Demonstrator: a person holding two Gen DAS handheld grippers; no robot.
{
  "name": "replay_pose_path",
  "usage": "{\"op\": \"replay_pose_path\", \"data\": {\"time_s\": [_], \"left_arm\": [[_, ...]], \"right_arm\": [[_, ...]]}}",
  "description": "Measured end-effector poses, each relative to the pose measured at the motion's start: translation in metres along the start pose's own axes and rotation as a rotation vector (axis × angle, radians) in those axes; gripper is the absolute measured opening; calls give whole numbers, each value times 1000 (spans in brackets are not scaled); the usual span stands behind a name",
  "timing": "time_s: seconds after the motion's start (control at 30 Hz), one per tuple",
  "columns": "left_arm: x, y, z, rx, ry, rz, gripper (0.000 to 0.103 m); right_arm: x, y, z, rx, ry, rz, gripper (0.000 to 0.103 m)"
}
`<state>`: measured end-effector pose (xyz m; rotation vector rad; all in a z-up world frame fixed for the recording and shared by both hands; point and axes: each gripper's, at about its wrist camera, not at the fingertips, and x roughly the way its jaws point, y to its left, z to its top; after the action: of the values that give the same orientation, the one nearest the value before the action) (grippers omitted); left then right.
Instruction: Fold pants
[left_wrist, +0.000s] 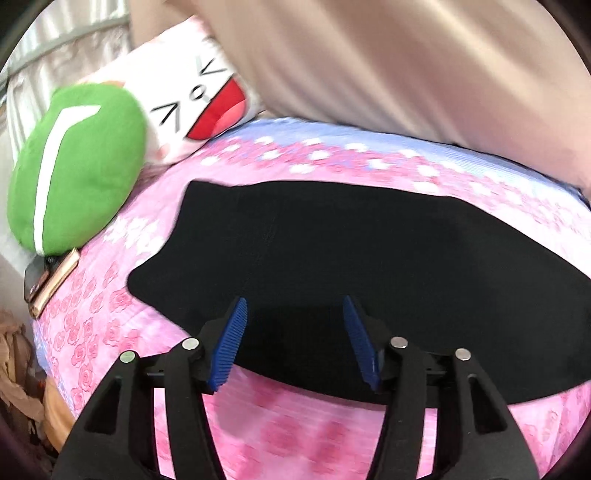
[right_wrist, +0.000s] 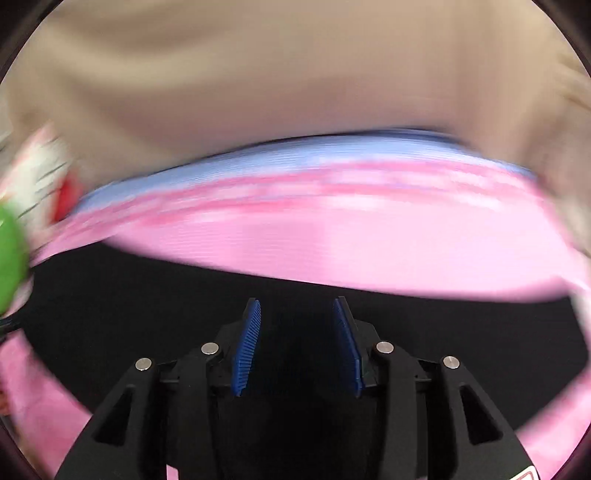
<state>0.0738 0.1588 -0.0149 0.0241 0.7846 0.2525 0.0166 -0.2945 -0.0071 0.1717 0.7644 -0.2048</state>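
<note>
The black pants (left_wrist: 369, 258) lie flat on the bed, spread across the pink rose-print sheet (left_wrist: 110, 295), and they look already doubled into a broad dark slab with a rounded near edge. I judge the fold to be well along, perhaps between two passes.

The left hand-held gripper (left_wrist: 295, 314) hovers over the near edge of the pants, its blue ribbed pads (left_wrist: 229, 343) standing apart with nothing pinched between them; the cloth lies beneath the gap, not in it. It is released, and angled down at the fabric, which suits either letting go of a hem or lining up for a fresh hold.

The right hand-held gripper (right_wrist: 297, 314) is also released, its pads parted above black cloth, with no fabric caught between them. Its view is heavily smeared, so finer detail of the pants there cannot be made out.

At the head of the bed, well clear of the pants, sit a green plush cushion (left_wrist: 77, 166) and a white cartoon-face pillow (left_wrist: 192, 92); a phone (left_wrist: 51, 280) lies at the bed's edge under the green one. A beige curtain-like fabric (left_wrist: 406, 66) hangs behind. Keeping these aside leaves room to fold.
</note>
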Motion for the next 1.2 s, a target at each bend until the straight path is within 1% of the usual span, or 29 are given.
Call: {"op": "replay_pose_path", "data": {"time_s": [0.07,0.1,0.13,0.17,0.2,0.23,0.27,0.33,0.37,0.4,0.43,0.47,0.5,0.57,0.6,0.63,0.67,0.7,0.73,0.77,0.83,0.87,0.9,0.97,1.0,1.03,1.07,1.13,1.2], "left_arm": [[-8,-22,-1,29,-9,-16,54],[-12,-36,-1,45,-7,-33,56],[-14,-45,-2,52,-3,-45,62],[-17,-59,-3,68,3,-66,64],[-20,-73,-4,87,8,-84,65],[-22,-84,-5,98,9,-88,65],[-24,-92,-6,108,9,-91,65],[-28,-110,-9,129,16,-96,65],[-29,-116,-10,134,21,-98,66],[-30,-122,-12,141,27,-98,66],[-32,-126,-13,146,31,-97,66],[-32,-131,-14,152,34,-94,66],[-33,-134,-15,158,35,-90,66],[-35,-138,-17,162,33,-78,70],[-36,-138,-17,162,31,-72,74],[-36,-138,-17,161,30,-64,76],[-37,-138,-17,160,31,-57,76],[-37,-138,-17,157,30,-53,76],[-37,-137,-16,154,27,-49,76],[-37,-134,-15,152,25,-47,76],[-37,-128,-14,141,22,-44,76],[-36,-123,-13,131,24,-45,76],[-34,-117,-13,120,26,-46,76],[-31,-106,-12,102,29,-45,76],[-29,-99,-12,88,32,-47,76],[-27,-91,-12,76,35,-51,76],[-26,-85,-13,66,37,-50,76],[-24,-68,-14,44,36,-43,76],[-22,-51,-15,23,37,-37,76]], "right_arm": [[-24,-77,-15,98,-12,-157,46],[-38,-123,-25,170,-11,-228,48],[-48,-159,-34,231,-5,-264,49],[-56,-191,-43,287,8,-281,50],[-59,-207,-49,325,10,-275,50],[-62,-224,-56,367,12,-248,50],[-63,-237,-60,411,17,-204,50],[-58,-257,-68,475,29,-83,51],[-54,-257,-69,482,34,-60,52],[-46,-255,-69,485,48,-28,58],[-38,-252,-69,487,67,3,60],[-30,-251,-68,490,71,29,66],[-25,-241,-63,479,59,39,70],[-20,-234,-59,455,61,51,70],[-16,-230,-57,447,58,55,58],[-12,-226,-56,440,62,72,35],[-8,-226,-55,455,74,122,17],[-6,-226,-56,504,64,174,17],[-10,-222,-52,511,47,166,17],[-15,-216,-48,496,29,170,17],[-32,-185,-33,455,-29,237,17],[-36,-171,-27,429,-39,262,17],[-42,-142,-15,369,-50,294,18],[-44,-95,0,278,-46,355,18],[-41,-59,7,208,-34,391,18],[-37,-31,12,162,-22,412,19],[-29,9,14,90,6,444,19],[-16,62,11,10,49,485,19],[6,118,0,-74,117,513,19]]}}
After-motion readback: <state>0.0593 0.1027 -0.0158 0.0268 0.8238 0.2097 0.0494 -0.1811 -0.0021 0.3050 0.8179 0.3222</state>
